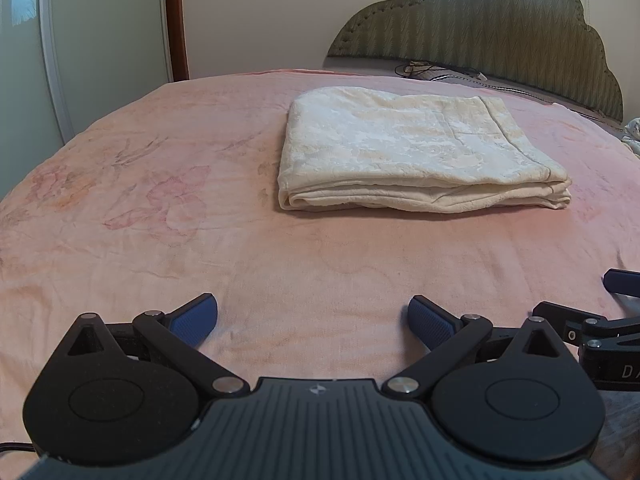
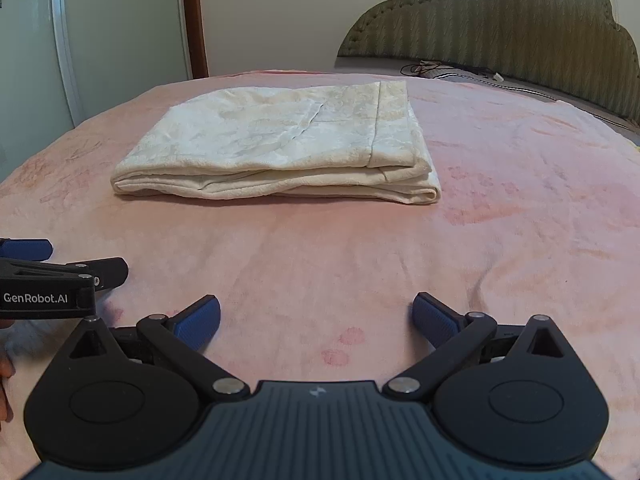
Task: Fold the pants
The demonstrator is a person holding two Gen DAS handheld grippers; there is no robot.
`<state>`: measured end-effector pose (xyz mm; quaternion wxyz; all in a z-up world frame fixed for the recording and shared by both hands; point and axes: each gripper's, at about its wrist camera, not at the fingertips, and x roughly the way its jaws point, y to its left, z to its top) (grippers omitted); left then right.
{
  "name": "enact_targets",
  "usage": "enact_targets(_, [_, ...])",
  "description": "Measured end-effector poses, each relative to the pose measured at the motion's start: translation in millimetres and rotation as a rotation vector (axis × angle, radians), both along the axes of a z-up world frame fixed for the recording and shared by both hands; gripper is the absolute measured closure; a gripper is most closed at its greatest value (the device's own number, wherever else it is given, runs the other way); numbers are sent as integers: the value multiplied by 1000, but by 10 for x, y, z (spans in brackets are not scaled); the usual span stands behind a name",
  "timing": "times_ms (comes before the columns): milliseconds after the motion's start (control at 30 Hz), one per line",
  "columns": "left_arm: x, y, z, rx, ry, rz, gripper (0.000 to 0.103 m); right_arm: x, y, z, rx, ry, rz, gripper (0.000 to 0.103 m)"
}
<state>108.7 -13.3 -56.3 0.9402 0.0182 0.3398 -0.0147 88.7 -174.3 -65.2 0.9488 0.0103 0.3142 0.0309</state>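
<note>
grippers come first: the left gripper (image 1: 313, 322) and right gripper (image 2: 316, 322) hang side by side over the pink bedspread (image 1: 160, 220), jaws spread wide, grasping nothing. beyond them the cream pants (image 2: 276, 148) lie folded flat mid-bed, well apart from both, with the headboard (image 1: 500, 24) behind.

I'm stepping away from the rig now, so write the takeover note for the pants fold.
Left hand-held gripper: open, empty, low over the pink floral bedspread.
Right hand-held gripper: open, empty, beside the left one.
Cream textured pants: lying mid-bed ahead of both grippers, in a flat layered rectangle, touched by neither.
Done: pants appear fully folded.
Left: probably nothing; check the stack's edges, perhaps tidy them.
</note>
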Motion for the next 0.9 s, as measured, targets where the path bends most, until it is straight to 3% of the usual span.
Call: enact_targets(900, [-26,52,7,-4,-2,40,0,7,21,-7,-12,1,2,0])
